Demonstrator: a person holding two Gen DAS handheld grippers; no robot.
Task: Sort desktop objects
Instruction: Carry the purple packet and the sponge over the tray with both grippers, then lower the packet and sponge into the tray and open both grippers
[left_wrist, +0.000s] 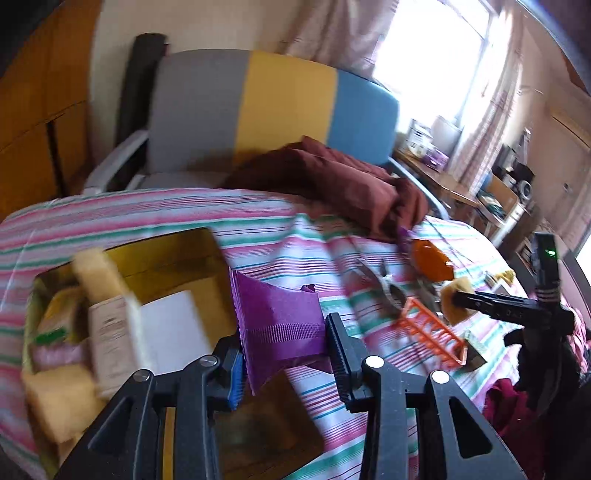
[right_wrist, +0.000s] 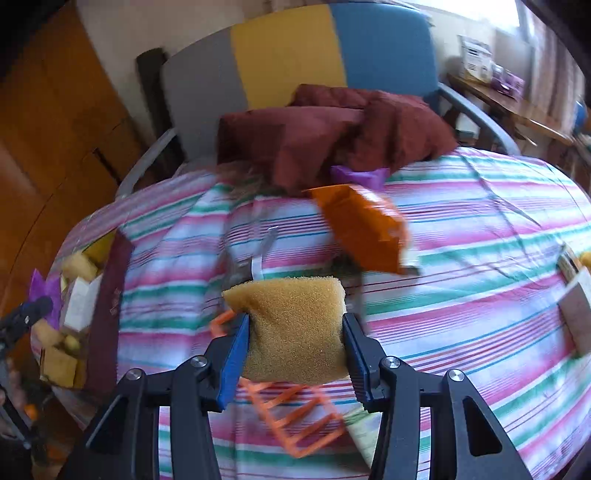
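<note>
My left gripper (left_wrist: 286, 349) is shut on a purple packet (left_wrist: 277, 317) and holds it above the striped tablecloth (left_wrist: 258, 229), just right of a cardboard box (left_wrist: 166, 254). The box holds sponges, a carton and a white block. My right gripper (right_wrist: 295, 343) is shut on a yellow sponge (right_wrist: 291, 325) and holds it above an orange plastic rack (right_wrist: 295, 417). In the left wrist view the right gripper (left_wrist: 458, 299) shows at the right with the sponge (left_wrist: 452, 302) at its tip. An orange packet (right_wrist: 362, 229) lies farther back on the cloth.
A dark red cloth (right_wrist: 325, 129) is heaped at the table's far edge before a grey, yellow and blue chair (right_wrist: 295, 48). A metal clip (left_wrist: 384, 288) lies near the rack (left_wrist: 428, 332). A brown book (left_wrist: 266, 435) lies beneath my left gripper. Small items (right_wrist: 576, 291) sit at the right edge.
</note>
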